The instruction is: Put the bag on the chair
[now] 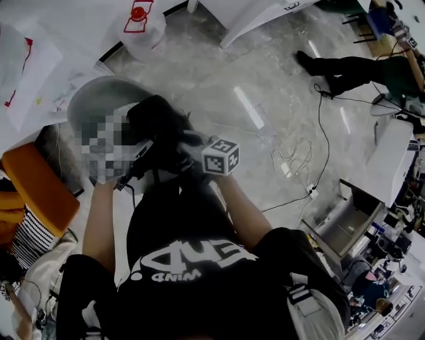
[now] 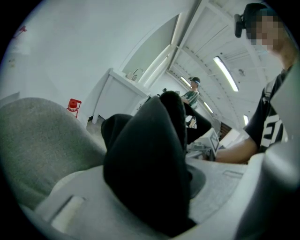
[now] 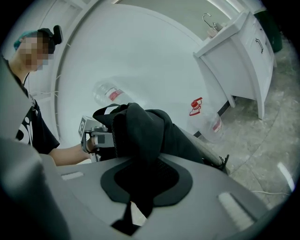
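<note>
In the head view a black bag [image 1: 161, 127] hangs just above a grey rounded chair [image 1: 99, 98], held up from both sides. My left gripper [image 1: 135, 167] is shut on the bag's fabric [image 2: 150, 154], with the chair's grey back [image 2: 37, 140] close on the left in the left gripper view. My right gripper [image 1: 194, 159], with its marker cube [image 1: 220, 156], is likewise shut on the bag [image 3: 140, 133]. The right gripper view shows the left gripper [image 3: 93, 138] across the bag and the chair's edge [image 3: 208, 147] below it.
A big clear water jug with a red label [image 1: 141, 25] stands on the floor beyond the chair, beside a white cabinet [image 1: 255, 16]. Cables [image 1: 295, 159] run over the marble floor. Another person's legs [image 1: 345, 66] are at the upper right. An orange seat [image 1: 36, 186] is at the left.
</note>
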`<state>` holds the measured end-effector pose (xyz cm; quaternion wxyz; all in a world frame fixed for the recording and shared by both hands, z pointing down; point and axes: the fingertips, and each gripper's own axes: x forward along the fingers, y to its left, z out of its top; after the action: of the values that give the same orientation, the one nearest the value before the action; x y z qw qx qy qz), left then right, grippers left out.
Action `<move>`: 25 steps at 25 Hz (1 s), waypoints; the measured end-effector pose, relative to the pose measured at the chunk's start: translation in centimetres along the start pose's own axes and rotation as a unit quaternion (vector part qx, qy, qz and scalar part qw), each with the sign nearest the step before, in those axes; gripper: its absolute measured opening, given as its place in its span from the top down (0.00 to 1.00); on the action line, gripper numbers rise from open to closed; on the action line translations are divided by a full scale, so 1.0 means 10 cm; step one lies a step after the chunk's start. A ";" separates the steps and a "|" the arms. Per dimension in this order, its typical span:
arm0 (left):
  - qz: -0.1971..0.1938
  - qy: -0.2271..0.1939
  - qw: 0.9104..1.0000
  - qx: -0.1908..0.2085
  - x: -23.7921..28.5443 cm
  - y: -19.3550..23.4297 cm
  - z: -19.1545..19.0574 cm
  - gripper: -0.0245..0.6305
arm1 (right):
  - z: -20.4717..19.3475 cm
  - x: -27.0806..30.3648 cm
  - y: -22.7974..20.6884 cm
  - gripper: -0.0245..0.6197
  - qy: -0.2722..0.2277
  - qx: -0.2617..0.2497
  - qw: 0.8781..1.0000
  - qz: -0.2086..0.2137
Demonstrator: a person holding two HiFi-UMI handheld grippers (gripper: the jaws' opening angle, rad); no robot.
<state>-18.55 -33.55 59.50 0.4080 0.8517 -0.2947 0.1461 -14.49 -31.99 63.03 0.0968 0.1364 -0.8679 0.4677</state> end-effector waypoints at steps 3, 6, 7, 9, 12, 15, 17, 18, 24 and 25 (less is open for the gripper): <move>0.007 0.010 1.000 0.000 0.07 0.12 -0.03 0.85 | 0.00 0.03 -0.12 0.90 -0.002 0.012 1.000 -0.009; 0.020 0.020 1.000 -0.004 0.13 0.26 -0.09 0.85 | -0.03 0.09 -0.24 0.90 0.001 0.023 1.000 -0.017; 0.024 0.022 0.999 -0.007 0.15 0.32 -0.12 0.85 | -0.04 0.11 -0.28 0.90 0.003 0.024 1.000 -0.020; 0.032 0.023 0.999 -0.013 0.18 0.42 -0.17 0.85 | -0.06 0.16 -0.35 0.90 0.007 0.024 0.999 -0.024; 0.047 0.025 0.998 -0.020 0.22 0.59 -0.25 0.85 | -0.09 0.24 -0.48 0.90 0.013 0.023 0.999 -0.033; 0.060 0.029 0.997 -0.034 0.25 0.76 -0.32 0.84 | -0.11 0.35 -0.62 0.89 0.020 0.022 0.998 -0.047; 0.067 0.033 0.996 -0.042 0.28 0.86 -0.37 0.84 | -0.13 0.41 -0.70 0.89 0.024 0.024 0.998 -0.056; 0.069 0.035 0.996 -0.047 0.30 0.91 -0.39 0.84 | -0.14 0.44 -0.74 0.89 0.025 0.026 0.997 -0.061; 0.067 0.046 0.994 -0.073 0.40 1.07 -0.54 0.83 | -0.26 0.49 -0.92 0.89 0.035 0.048 0.995 -0.074; 0.068 0.047 0.994 -0.076 0.40 1.09 -0.55 0.83 | -0.27 0.50 -0.93 0.88 0.035 0.049 0.995 -0.074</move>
<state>-22.20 -36.11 71.53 0.4736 0.7886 -0.3430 0.1902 -16.04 -35.35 73.31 0.1548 0.1883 -0.8273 0.5061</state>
